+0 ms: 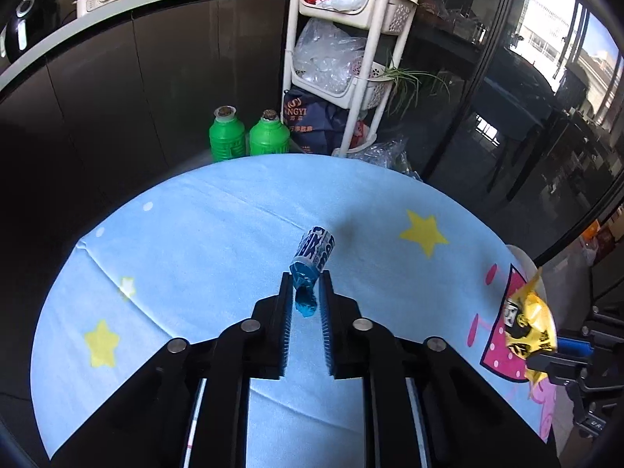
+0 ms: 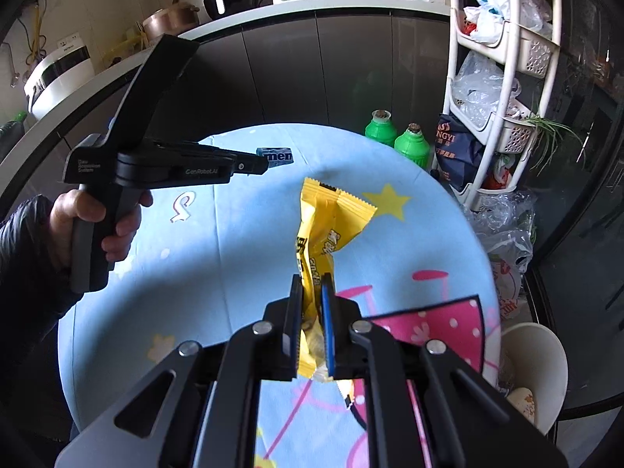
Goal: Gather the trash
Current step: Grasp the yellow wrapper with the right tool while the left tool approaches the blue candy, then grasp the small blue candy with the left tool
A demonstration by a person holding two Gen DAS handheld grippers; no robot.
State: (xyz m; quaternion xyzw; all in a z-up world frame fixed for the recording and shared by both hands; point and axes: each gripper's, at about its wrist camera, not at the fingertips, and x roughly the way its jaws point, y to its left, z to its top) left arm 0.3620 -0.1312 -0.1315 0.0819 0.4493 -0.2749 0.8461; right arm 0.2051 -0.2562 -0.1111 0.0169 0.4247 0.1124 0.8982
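Blue wrapper [image 1: 312,261] sitting between the left gripper [image 1: 306,288] fingers [image 1: 284,312], gap narrow, both pads pressing on its crumpled lower end; upper printed end sticking out past the tips, lifted off the bench [image 1: 195,214]. In the right wrist view the same wrapper [image 2: 276,155] is poking out of the left gripper [image 2: 261,163] tips, only partly readable lettering showing.

Yellow wrapper [image 2: 327,226] being pinched by the right gripper [image 2: 312,288], fingers [image 2: 327,312] nearly closed on its lower middle; top end fanning out above the tips, bottom end hanging under the fingers and partly hidden by them. From the left wrist view the yellow wrapper [image 1: 526,323] is showing at the far right with the right gripper [image 1: 546,362] mostly cut off by the lens rim; print on it too small to read.

A hand [image 2: 97,226] is gripping the left gripper's handle, dark sleeve running off the left edge.

Bench is wearing a light blue cloth with yellow stars and a pink cartoon print. A paper bowl [image 2: 538,370] is sitting at the bench's right edge, contents hard to make out. Two green bottles [image 1: 247,136] standing behind the bench, lower parts hidden. White rack [image 1: 351,39] with plastic bags behind them; dark cabinet fronts beyond.
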